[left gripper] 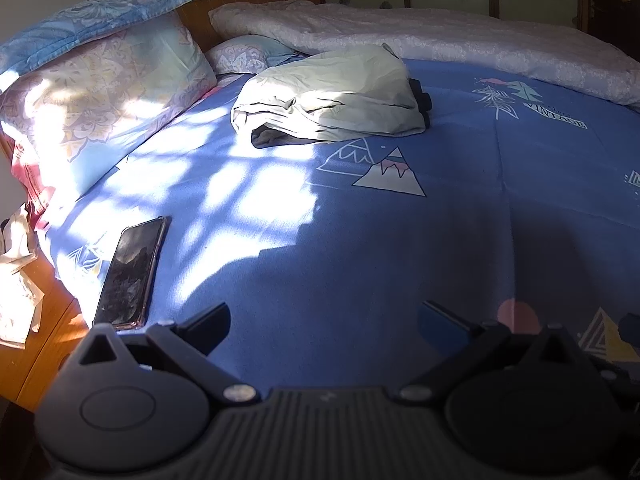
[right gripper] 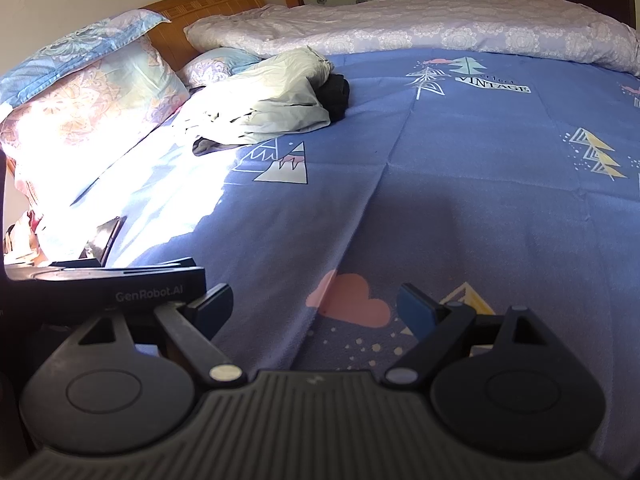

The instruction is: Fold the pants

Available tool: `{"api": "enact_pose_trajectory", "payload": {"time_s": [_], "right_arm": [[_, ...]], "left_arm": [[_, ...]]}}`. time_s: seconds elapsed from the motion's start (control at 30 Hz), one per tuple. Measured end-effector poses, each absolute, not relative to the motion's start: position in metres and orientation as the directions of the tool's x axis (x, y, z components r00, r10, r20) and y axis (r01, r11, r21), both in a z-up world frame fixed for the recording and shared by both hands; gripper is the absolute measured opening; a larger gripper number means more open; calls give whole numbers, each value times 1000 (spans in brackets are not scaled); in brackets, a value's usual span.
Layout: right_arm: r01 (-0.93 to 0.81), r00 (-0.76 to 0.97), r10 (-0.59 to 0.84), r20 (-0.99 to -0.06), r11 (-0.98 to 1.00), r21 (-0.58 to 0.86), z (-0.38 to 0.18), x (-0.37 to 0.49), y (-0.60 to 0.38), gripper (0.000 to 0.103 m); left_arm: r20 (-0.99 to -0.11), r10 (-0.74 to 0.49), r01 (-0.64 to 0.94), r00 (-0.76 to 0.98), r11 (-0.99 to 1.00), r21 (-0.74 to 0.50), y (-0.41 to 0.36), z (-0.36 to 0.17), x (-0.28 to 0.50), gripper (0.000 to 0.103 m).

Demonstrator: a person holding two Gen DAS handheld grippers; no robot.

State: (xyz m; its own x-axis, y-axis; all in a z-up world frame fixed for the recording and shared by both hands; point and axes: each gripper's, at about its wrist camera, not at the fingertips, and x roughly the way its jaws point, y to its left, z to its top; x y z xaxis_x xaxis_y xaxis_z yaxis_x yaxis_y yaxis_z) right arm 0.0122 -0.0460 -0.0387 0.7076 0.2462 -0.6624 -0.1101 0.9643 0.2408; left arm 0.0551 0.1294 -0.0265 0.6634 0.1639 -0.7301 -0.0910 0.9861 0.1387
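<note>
On the blue bed sheet [right gripper: 460,184] I can read "VINTAGE" on a printed banner [right gripper: 496,85] just beside the tree drawings, with a smaller script word above it that I cannot make out for sure. From the left wrist view the same banner [left gripper: 556,115] shows "VINTAGE" again, at a slant. The only other writing I find is "GenRobot.AI" in pale letters on the black side of the left hand-held gripper [right gripper: 152,290], which shows at the left edge of the right wrist view.
</note>
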Motion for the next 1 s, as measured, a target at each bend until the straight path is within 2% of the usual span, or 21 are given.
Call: {"api": "enact_pose_trajectory", "payload": {"time_s": [1.0], "right_arm": [[-78,722,224,-655,967,244,-38,11,-48,91]], "left_arm": [[-726,178,-107,664,984,142,130,-25,55,103]]}}
